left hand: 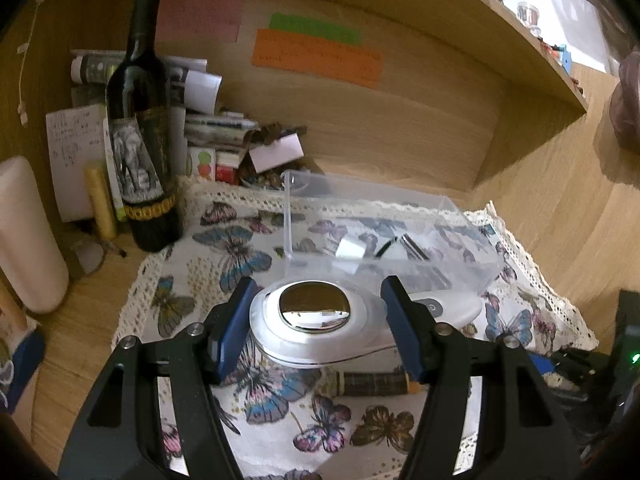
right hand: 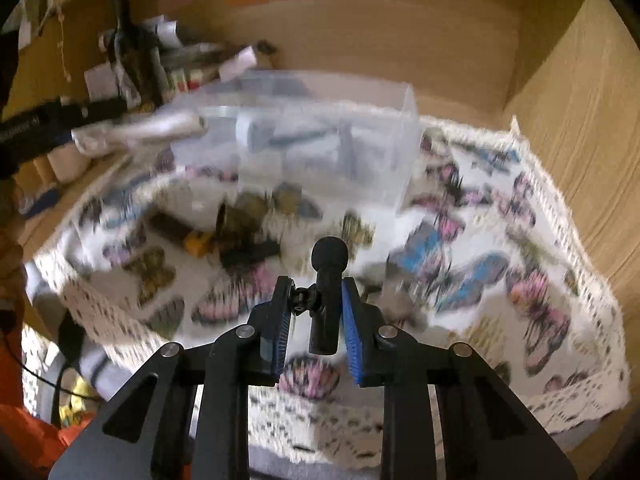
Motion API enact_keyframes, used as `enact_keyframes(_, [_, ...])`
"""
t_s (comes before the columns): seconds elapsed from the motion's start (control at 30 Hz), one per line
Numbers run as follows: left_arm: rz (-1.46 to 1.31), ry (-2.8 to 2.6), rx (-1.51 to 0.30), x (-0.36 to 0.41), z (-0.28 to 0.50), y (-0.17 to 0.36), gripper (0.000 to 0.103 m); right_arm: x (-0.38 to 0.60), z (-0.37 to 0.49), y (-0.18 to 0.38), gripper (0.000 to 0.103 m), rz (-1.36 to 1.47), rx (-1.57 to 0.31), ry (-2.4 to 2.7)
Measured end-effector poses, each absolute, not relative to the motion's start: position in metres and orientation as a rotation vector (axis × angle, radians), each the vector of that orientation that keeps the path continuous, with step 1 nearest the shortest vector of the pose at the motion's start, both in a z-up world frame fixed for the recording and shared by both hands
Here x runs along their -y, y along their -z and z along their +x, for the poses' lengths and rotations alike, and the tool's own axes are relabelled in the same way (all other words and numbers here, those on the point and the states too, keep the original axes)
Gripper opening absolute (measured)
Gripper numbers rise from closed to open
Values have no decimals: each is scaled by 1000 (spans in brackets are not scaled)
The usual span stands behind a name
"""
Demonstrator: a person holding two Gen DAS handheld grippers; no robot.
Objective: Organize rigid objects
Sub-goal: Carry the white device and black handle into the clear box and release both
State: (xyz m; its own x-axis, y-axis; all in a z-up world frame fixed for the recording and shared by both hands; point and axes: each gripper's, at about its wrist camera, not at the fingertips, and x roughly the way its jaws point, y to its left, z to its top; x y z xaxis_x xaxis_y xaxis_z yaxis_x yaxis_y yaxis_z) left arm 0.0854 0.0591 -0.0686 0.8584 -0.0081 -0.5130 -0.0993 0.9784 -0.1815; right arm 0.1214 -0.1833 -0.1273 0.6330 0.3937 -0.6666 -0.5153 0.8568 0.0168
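Note:
My left gripper [left hand: 318, 298] is shut on a white handheld device [left hand: 320, 328] with a round metal head, held above the butterfly cloth [left hand: 208, 248] just in front of a clear plastic box [left hand: 372, 216]. The right wrist view, which is blurred, shows that device [right hand: 140, 132] at the box's left edge [right hand: 188, 120]. My right gripper [right hand: 314, 296] is shut on a small black microphone [right hand: 328, 280] with a foam ball tip, held above the cloth [right hand: 480, 240]. The box holds several small items.
A dark wine bottle [left hand: 142, 120] stands at the back left beside papers and a pink cylinder [left hand: 28, 236]. A dark tube with a yellow end [left hand: 376, 384] lies on the cloth, with more small objects [right hand: 240, 224]. Wooden shelf walls enclose the space.

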Motion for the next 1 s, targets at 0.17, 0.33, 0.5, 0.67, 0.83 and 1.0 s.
enact_keyframes(0.17, [-171, -73, -504, -59, 98, 52, 63, 178, 140, 93, 22, -170, -614, -503])
enact_keyframes(0.33, [-140, -96, -497, -59, 119, 43, 63, 174, 166, 63, 22, -139, -546, -513])
enact_keyframes(0.5, [-113, -106, -543, -55, 150, 49, 63, 163, 193, 52, 22, -137, -535, -529])
enact_keyframes(0.67, [-82, -72, -628, -49, 182, 64, 63, 148, 226, 65, 22, -149, -598, -548])
enact_keyframes(0.83, [-28, -73, -691, -40, 206, 77, 63, 136, 246, 84, 22, -157, -668, -583])
enact_keyframes(1.0, [1, -70, -723, -34, 218, 88, 63, 123, 258, 101, 22, -180, -725, -596])
